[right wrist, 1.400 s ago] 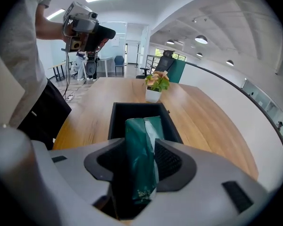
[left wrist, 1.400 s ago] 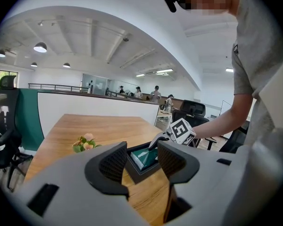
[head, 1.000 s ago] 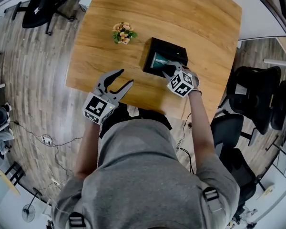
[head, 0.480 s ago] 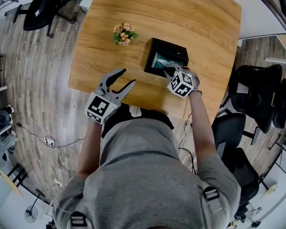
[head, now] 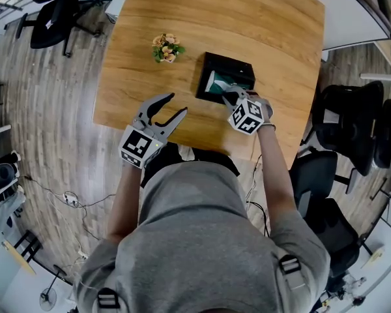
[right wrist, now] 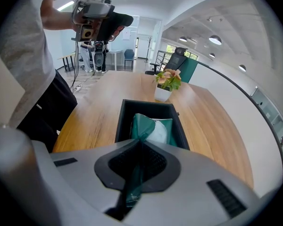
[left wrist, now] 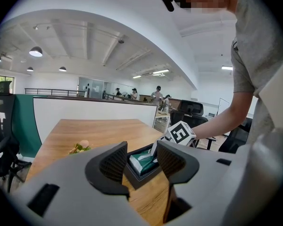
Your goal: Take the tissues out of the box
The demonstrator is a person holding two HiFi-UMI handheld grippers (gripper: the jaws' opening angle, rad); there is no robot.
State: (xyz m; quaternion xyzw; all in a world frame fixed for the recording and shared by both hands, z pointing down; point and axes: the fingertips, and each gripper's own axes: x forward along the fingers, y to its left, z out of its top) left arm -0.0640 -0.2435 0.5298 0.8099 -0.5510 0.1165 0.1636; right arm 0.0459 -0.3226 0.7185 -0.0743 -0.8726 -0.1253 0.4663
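Trouble, if it comes, starts at the grip. In the head view the right gripper (head: 229,98) is down at the near end of the black box (head: 231,62), jaws closed tight on an end of the green tissue pack (head: 215,83), which lies inside the box. The left gripper (head: 173,106) hangs over the near edge of the table (head: 260,25), jaws apart, empty, and well apart from the box. Nothing steadies the box, so I judge a pull could drag or tip it along with the pack. A small flower pot (head: 167,47) stands off to the box's left, clear of the path. Office chairs (head: 348,119) stand on the floor around the table.

In the left gripper view the open jaws frame the box and pack farther off, with nothing between the pads. The right gripper's marker cube (left wrist: 179,133) sits at the box's right.

In the right gripper view the jaws pinch only a thin twist of green wrapper. The bulk of the pack, with white tissue showing, rests in the box beyond. Such a hold on film could slip or tear. The box walls (right wrist: 125,119) stand close on both sides, so the pack may catch on them as it rises. The flower pot stands past the box's far end, out of the way.
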